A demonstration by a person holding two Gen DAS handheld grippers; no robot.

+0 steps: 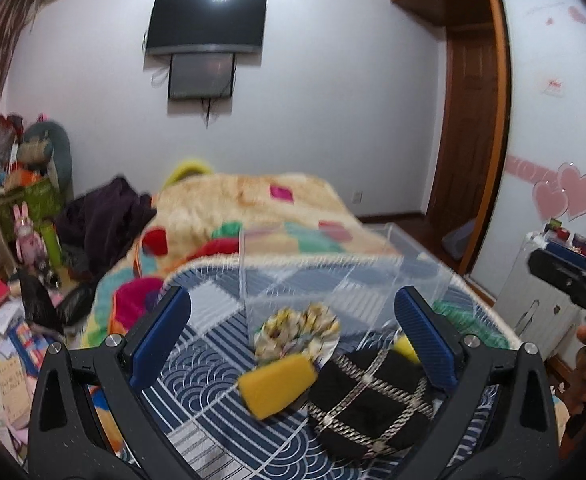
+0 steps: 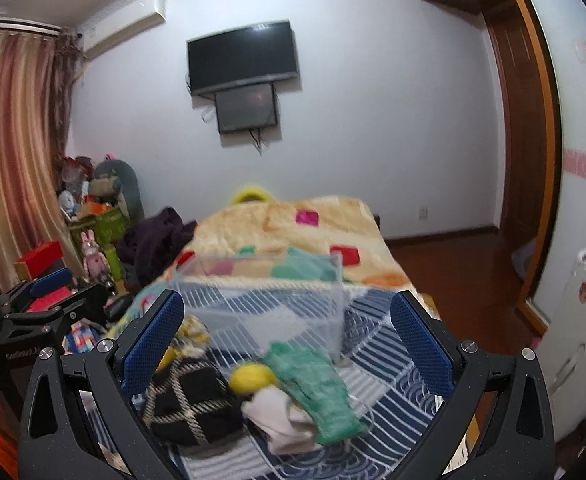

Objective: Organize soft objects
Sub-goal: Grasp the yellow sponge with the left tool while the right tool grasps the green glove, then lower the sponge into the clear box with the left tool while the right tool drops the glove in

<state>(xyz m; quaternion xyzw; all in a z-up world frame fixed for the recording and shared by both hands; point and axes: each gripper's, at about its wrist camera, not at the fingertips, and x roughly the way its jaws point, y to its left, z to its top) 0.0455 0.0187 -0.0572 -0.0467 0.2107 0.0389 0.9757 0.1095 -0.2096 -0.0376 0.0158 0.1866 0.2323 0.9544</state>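
On the blue patterned bed cover lie soft things: a yellow sponge [image 1: 279,384], a floral scrunchie [image 1: 299,330], and a black cloth with a beige grid [image 1: 369,400]. A clear plastic box [image 1: 333,276] stands behind them. My left gripper [image 1: 293,336] is open above the sponge and scrunchie, holding nothing. In the right wrist view a green knit cloth [image 2: 317,388], a white cloth [image 2: 281,416], a yellow ball-like piece [image 2: 251,376] and the black cloth [image 2: 195,404] lie before the clear box [image 2: 269,300]. My right gripper [image 2: 289,344] is open and empty above them.
A fleece blanket with coloured squares [image 1: 253,208] covers the far bed. Dark clothing [image 1: 105,216] lies at its left. Clutter, boxes and papers [image 1: 9,320] fill the floor at left. A white cabinet [image 2: 573,344] stands at right; a TV [image 1: 207,22] hangs on the wall.
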